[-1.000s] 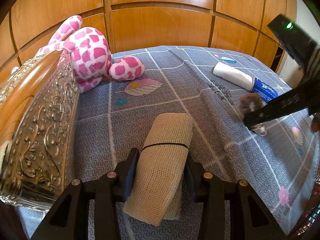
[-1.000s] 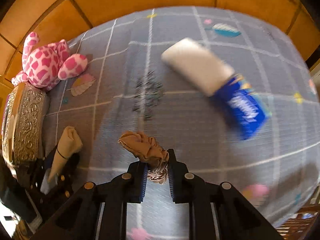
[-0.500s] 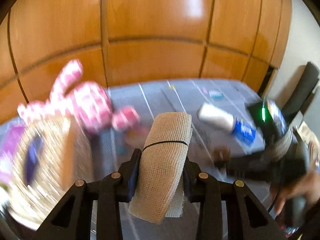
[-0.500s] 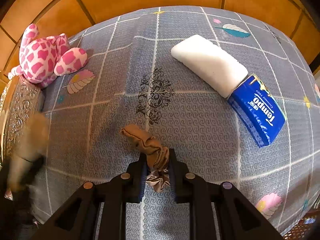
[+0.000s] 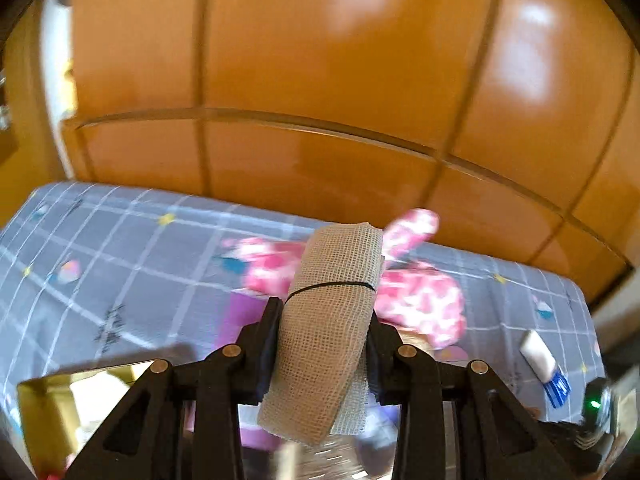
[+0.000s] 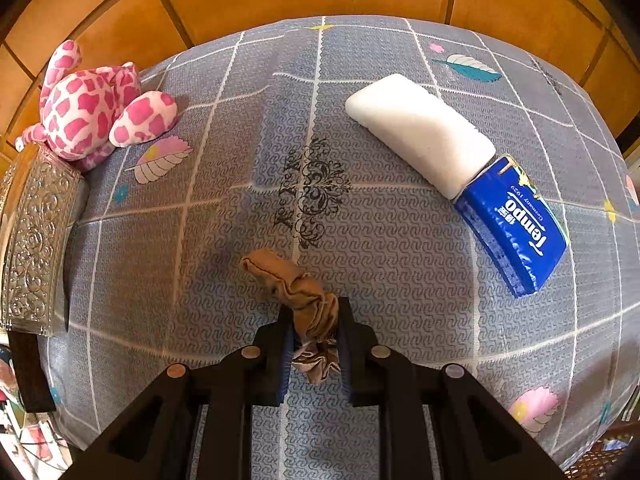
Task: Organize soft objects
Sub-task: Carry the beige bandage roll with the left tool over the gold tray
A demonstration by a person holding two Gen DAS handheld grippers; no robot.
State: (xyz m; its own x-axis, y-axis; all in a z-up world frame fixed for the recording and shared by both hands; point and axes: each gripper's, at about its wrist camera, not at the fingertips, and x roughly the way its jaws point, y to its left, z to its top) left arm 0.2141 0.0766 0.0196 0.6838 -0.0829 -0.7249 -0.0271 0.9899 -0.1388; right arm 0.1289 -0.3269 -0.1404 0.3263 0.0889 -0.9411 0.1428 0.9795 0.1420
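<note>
Now gauze roll [image 5: 328, 328] upright between left fingers [image 5: 269, 344], lengthwise.

Both tools look alike. Left gripper [image 5: 324, 354]: matte black plastic, two angular arms with triangular cutouts, round silver and brass-coloured screws at the joints, blue pads inside the fingers. Right gripper [image 6: 314, 350]: same black frame, same screw heads, ribbed blue pads [image 6: 286, 354] lining the fingers.
</note>
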